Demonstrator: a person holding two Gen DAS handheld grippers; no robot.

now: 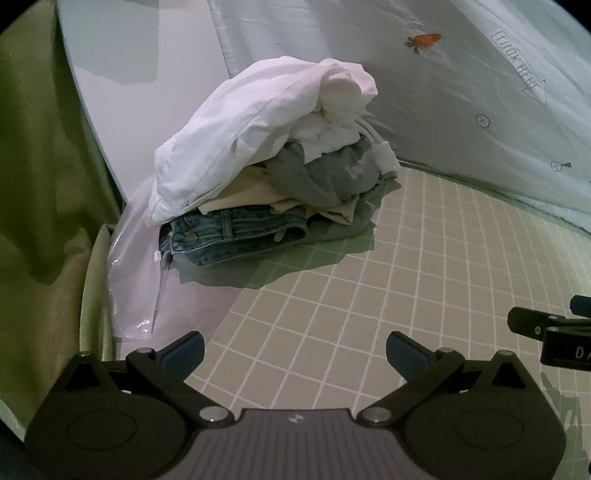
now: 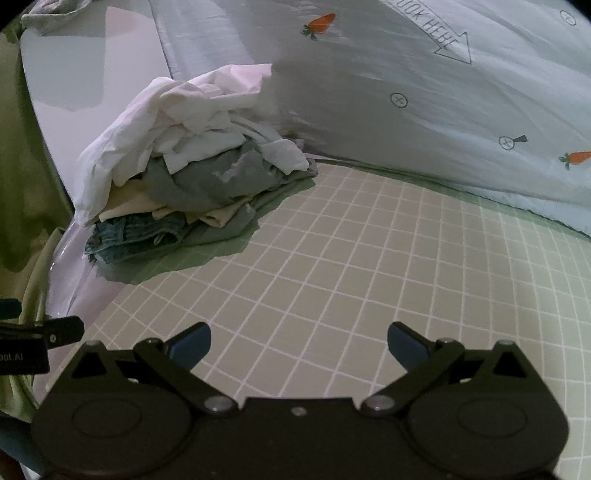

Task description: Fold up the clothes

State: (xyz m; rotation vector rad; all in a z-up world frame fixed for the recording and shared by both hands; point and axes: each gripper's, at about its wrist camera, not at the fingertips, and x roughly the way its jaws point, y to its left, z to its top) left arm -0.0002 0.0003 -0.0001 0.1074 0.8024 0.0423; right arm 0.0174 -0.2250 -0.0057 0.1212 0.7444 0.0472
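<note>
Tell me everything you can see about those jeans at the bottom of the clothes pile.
The jeans are blue, faded denim, roughly folded and lying flat at the very bottom of the pile. A metal waistband button, belt loops and a frayed edge show at the near side. A beige garment lies directly on them, with a grey one and crumpled white clothes higher up. They rest on the checked sheet, their left end over clear plastic film. Neither gripper touches them.

You read "LOOK HERE" inside an arrow on the pale quilt point(image 2: 369, 92), beside printed carrots point(image 2: 322, 23), small crossed circles point(image 2: 399, 99).
</note>
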